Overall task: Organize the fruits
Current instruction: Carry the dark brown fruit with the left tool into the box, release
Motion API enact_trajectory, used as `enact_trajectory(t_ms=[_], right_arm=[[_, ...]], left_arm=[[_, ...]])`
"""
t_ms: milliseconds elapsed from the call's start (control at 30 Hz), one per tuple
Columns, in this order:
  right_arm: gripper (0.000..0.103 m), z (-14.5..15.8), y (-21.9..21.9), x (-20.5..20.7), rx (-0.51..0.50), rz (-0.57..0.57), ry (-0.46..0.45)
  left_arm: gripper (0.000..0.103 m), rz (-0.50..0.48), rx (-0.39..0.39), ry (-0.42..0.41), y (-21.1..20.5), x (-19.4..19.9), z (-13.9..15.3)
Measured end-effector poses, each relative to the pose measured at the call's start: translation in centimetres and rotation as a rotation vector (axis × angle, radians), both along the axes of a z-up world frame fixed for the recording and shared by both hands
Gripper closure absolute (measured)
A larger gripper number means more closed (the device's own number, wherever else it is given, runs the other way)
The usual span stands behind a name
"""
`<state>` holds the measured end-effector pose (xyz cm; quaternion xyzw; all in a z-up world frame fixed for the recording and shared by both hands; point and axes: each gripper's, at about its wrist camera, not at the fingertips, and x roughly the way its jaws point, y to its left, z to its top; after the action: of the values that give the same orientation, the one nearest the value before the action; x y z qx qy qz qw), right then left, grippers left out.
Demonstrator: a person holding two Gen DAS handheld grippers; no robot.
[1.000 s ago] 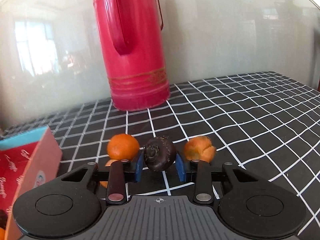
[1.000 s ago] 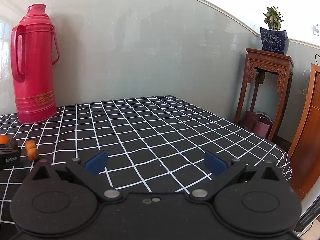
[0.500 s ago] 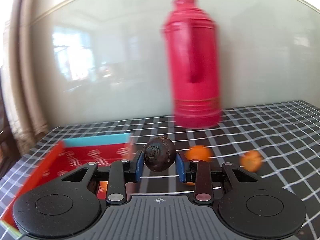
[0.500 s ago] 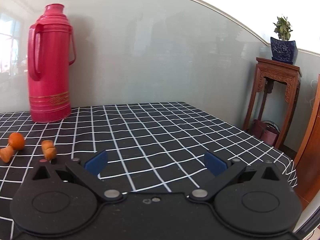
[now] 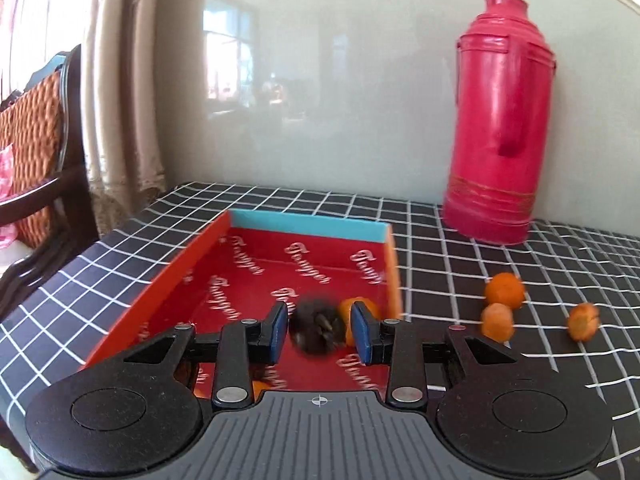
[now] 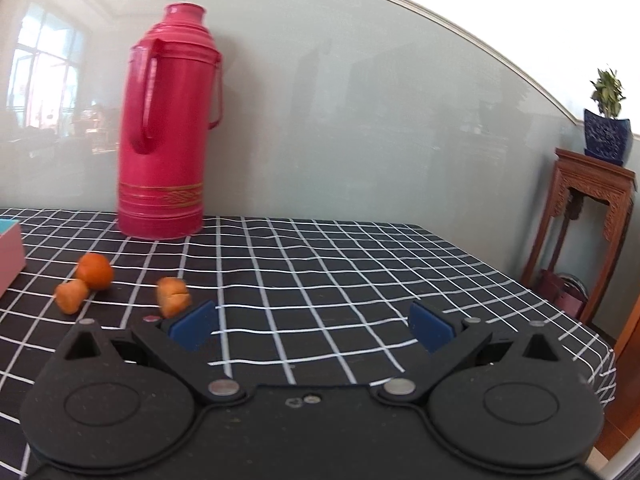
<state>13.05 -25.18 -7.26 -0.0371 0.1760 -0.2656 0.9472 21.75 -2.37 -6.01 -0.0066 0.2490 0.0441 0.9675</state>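
Note:
My left gripper (image 5: pixel 320 332) is shut on a dark round fruit (image 5: pixel 316 332), which looks blurred and sits low between the blue pads. It hangs over the red box (image 5: pixel 308 228), near the box's right wall. An orange (image 5: pixel 358 306) lies in the box just behind the fruit. Three orange fruits lie on the checked cloth to the right of the box: a tangerine (image 5: pixel 505 290) (image 6: pixel 94 271), a smaller one (image 5: pixel 497 321) (image 6: pixel 71 297), and a peeled-looking one (image 5: pixel 583 321) (image 6: pixel 173 296). My right gripper (image 6: pixel 312 326) is open and empty, with the peeled-looking fruit just beyond its left finger.
A tall red thermos (image 5: pixel 500 140) (image 6: pixel 168 132) stands against the back wall. A chair (image 5: pixel 36 140) and a curtain are beyond the table's left edge. A wooden stand (image 6: pixel 588 220) with a potted plant (image 6: pixel 608 128) is off the right edge.
The left gripper carried the dark fruit leftward from the loose fruits to above the red box. The right gripper swung left, so the three fruits and the thermos sit nearer its centre.

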Motion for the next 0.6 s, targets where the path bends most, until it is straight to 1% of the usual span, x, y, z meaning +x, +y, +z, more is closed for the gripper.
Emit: enact_trajectory(t_ms=[167,200,233,267,300,400,467,500,533,600], right_arm=[[0.006,-0.1,1.2,0.6,0.016,0.049,0.004],[0.006,-0.1,1.4,0.8,0.018,0.060,0.004],[0.006,-0.1,1.5,0.9,0.018,0.070,0.005],[0.006,-0.1,1.8,1.0,0.019,0.081,0.006],[0.006,-0.1,1.9,1.2,0.023,0.091,0.008],[0.006,-0.2,2.2,1.6,0.048,0.119,0.015],[0.006,-0.2,2.2,1.8,0.065,0.132,0.018],[0.006,-0.2,2.2,2.0,0.074,0.140,0.021],[0.007,-0.2,2.2,2.2,0.083,0.148,0.022],[0.008,-0.2,2.1,2.5,0.109,0.171,0.027]], left_arm=[[0.067,0.016,-0.022,0.040,1.3,0.1,-0.3],[0.059,0.020,-0.038,0.048,1.8,0.1,-0.3],[0.041,0.032,-0.052,0.052,2.2,0.0,-0.3],[0.034,0.047,-0.062,0.048,2.7,-0.3,-0.3],[0.030,0.059,-0.067,0.036,3.1,-0.6,-0.1],[0.030,0.063,-0.059,0.008,3.8,-1.3,0.4],[0.025,0.069,-0.052,0.002,4.2,-1.6,0.6],[0.018,0.073,-0.047,0.000,4.3,-1.8,0.7],[0.014,0.080,-0.040,-0.009,4.5,-2.0,0.8],[0.010,0.088,-0.011,-0.033,4.6,-2.6,1.1]])
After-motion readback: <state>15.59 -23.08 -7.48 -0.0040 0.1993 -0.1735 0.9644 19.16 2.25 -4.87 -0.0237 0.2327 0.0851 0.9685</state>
